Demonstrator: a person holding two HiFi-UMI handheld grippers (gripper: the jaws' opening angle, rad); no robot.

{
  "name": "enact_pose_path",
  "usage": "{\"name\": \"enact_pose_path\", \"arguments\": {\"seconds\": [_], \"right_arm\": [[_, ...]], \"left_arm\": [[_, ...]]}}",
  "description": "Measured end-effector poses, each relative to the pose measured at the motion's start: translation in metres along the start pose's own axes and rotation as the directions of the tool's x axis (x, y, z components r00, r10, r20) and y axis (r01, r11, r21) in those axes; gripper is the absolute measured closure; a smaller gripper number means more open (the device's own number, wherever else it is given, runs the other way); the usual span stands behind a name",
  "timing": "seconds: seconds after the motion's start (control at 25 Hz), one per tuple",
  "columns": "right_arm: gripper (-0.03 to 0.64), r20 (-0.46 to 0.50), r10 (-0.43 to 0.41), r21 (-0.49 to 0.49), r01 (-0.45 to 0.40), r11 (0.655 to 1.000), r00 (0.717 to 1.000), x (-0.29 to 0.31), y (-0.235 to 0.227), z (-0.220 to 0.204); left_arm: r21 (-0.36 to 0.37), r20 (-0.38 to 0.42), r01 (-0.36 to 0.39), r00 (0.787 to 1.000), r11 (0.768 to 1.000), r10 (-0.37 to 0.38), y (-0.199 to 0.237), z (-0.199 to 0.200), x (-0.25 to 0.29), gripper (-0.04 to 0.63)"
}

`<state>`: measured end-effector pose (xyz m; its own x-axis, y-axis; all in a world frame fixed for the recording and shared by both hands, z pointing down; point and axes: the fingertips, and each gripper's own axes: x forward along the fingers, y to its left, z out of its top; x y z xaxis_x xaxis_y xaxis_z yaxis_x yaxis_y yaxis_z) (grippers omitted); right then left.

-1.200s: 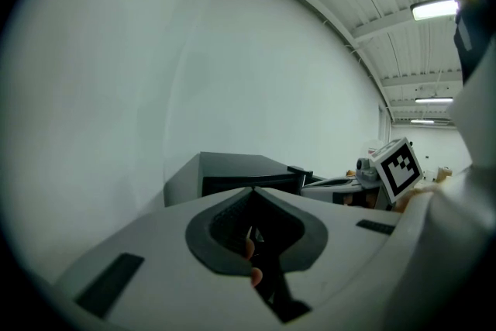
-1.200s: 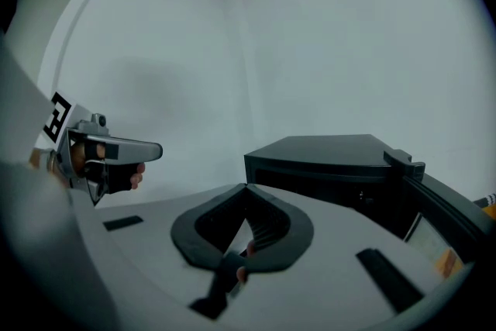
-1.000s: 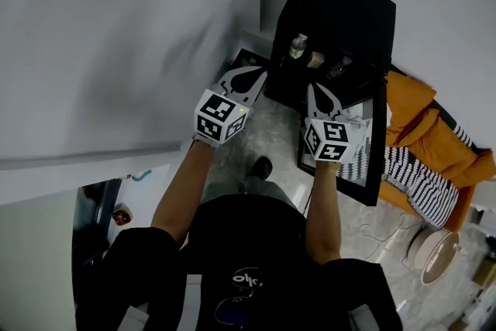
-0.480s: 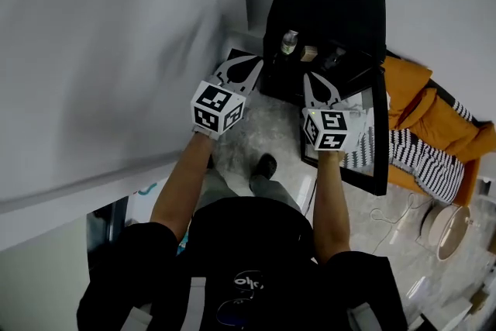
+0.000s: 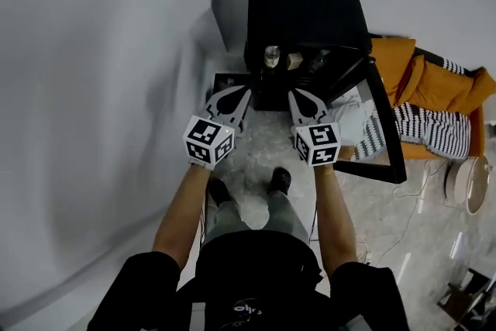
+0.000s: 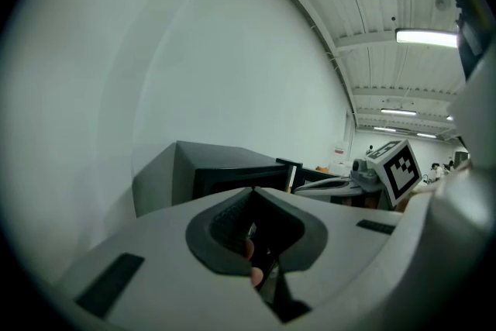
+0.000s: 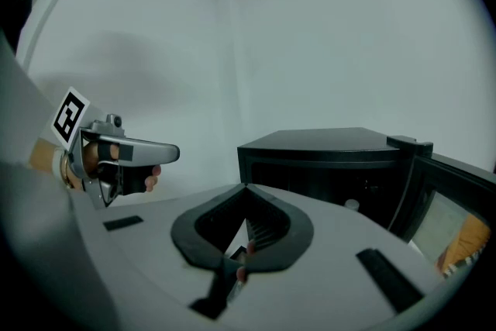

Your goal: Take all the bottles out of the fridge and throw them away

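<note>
The black mini fridge (image 5: 302, 4) stands against the wall with its door (image 5: 381, 128) swung open to the right. Inside, a clear bottle (image 5: 272, 56) stands at the front left, a small tan thing (image 5: 294, 60) is beside it, and a dark bottle (image 5: 318, 63) stands further right. My left gripper (image 5: 248, 88) is shut and empty, its tip just short of the fridge's lower left corner. My right gripper (image 5: 291, 91) is shut too, empty, below the opening. In the right gripper view the fridge (image 7: 325, 155) lies ahead and a pale bottle cap (image 7: 353, 205) shows inside.
An orange seat with a striped cloth (image 5: 434, 116) stands right of the door, with a white cloth (image 5: 353, 120) behind the glass. A round pale basin (image 5: 469, 182) lies on the floor at the right. The white wall runs along the left. The person's shoes (image 5: 279, 181) are below the grippers.
Both grippers have dipped and moved a little toward the fridge front, jaws still shut. The head camera has swung, so the fridge now sits more central and square.
</note>
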<state>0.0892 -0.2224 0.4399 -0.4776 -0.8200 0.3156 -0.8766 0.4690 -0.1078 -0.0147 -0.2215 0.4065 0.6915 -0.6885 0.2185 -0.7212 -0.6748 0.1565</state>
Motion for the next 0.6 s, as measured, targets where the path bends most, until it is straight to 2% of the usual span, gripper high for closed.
{"name": "enact_pose_path", "arguments": {"seconds": [0.28, 0.6], "right_arm": [[0.617, 0.006, -0.039, 0.015, 0.038, 0.999, 0.999, 0.016, -0.017, -0.020], [0.617, 0.032, -0.049, 0.029, 0.048, 0.998, 0.998, 0.049, -0.042, -0.052]], "left_arm": [[0.046, -0.036, 0.018, 0.999, 0.999, -0.016, 0.012, -0.024, 0.020, 0.594], [0.070, -0.049, -0.022, 0.998, 0.997, 0.025, 0.031, -0.053, 0.051, 0.594]]}}
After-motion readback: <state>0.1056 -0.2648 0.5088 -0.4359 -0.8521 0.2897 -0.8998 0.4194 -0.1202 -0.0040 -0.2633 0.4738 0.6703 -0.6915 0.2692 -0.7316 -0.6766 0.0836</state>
